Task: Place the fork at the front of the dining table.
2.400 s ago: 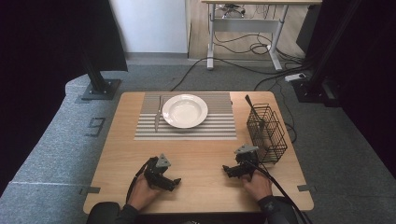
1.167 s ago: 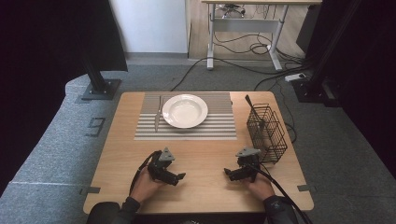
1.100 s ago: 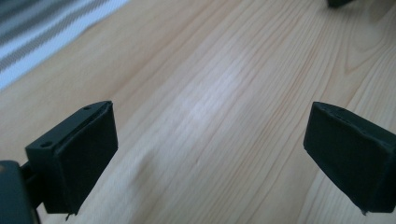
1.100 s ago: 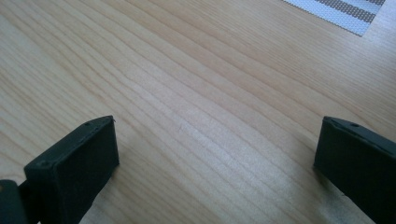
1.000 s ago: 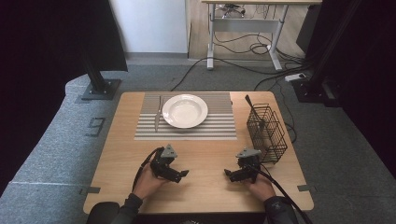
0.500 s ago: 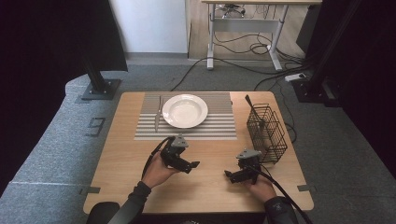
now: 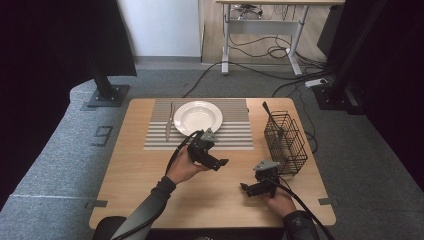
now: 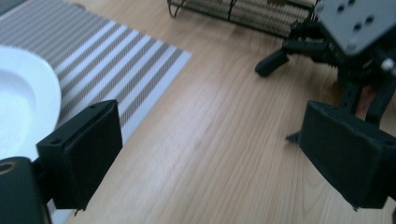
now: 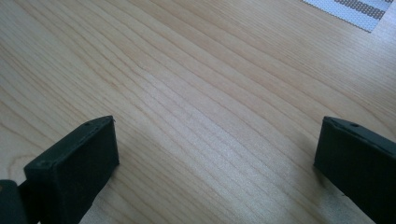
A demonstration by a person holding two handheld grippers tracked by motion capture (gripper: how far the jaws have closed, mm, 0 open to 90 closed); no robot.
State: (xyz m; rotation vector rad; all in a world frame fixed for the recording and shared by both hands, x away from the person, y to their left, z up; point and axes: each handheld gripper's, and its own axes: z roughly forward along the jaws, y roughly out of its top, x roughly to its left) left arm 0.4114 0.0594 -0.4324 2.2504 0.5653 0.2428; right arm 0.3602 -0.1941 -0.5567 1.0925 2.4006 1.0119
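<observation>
Your left tongs (image 7: 218, 162) now sit farther forward over the surface (image 7: 150, 170), just beside the striped mat (image 7: 235, 135) and plate (image 7: 197, 117), having left the near edge.

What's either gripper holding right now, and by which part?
Nothing. The left gripper is open above the table near the plate; the right gripper is open over bare wood.

black tongs (image 7: 223, 162) with grey plates, black cables, dark sleeves (image 7: 150, 207)
</observation>
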